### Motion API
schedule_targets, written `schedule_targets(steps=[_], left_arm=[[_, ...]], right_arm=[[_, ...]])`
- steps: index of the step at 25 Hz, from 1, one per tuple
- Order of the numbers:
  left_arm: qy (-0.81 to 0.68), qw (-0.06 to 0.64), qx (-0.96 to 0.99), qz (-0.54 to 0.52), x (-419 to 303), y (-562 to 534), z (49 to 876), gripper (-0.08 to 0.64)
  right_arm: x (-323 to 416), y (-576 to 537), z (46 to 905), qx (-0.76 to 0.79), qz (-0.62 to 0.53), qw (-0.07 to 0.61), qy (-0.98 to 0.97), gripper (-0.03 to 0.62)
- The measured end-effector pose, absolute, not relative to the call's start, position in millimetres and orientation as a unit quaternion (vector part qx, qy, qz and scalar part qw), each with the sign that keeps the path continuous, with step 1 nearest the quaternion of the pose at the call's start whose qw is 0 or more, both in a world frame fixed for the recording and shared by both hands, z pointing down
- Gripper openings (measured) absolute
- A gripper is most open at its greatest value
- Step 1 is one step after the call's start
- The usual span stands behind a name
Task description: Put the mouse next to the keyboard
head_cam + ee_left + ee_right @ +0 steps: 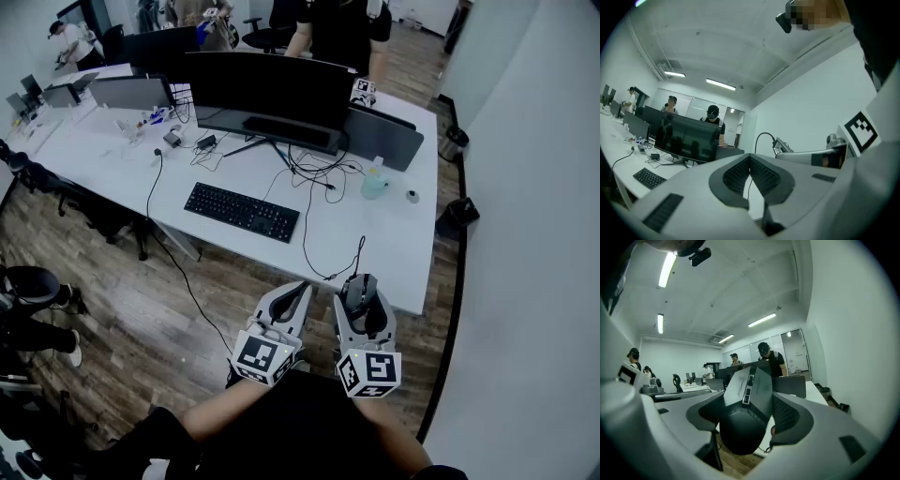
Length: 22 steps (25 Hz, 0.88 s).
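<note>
Mouse: one mouse (740, 427), clamped between the right gripper's (751, 399) fingers at the counter's (394, 244) near edge.
Keyboard: one keyboard (242, 211), flat on the counter, well apart from the mouse.
Left gripper (750, 161): fingers pressed together, nothing between; only its own view shows this.
Head view only: the mouse's cable (323, 272) trails across the counter.

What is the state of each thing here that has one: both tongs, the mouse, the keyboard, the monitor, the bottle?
Left tongs: shut, empty.
Right tongs: shut on the mouse, jaws wide.
Mouse: held in the air near the edge of the desk, cable attached.
Keyboard: flat on the desk, untouched.
Monitor: screen dark.
Bottle: upright on the desk.
</note>
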State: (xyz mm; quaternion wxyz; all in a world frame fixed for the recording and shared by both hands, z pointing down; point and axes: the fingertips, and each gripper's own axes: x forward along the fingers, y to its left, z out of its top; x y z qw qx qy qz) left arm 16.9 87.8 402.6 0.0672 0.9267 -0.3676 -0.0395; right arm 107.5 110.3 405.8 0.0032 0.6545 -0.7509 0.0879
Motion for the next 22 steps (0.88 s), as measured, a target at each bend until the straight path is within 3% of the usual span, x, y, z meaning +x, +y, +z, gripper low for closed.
schedule_targets(steps=[22], left_arm=[[-0.37,0.064,0.926,-0.035,42.1,117.3,411.9,0.005]], right_arm=[[125.5,133.9,416.1,0.647,0.096,-0.011,-0.756,0.322]])
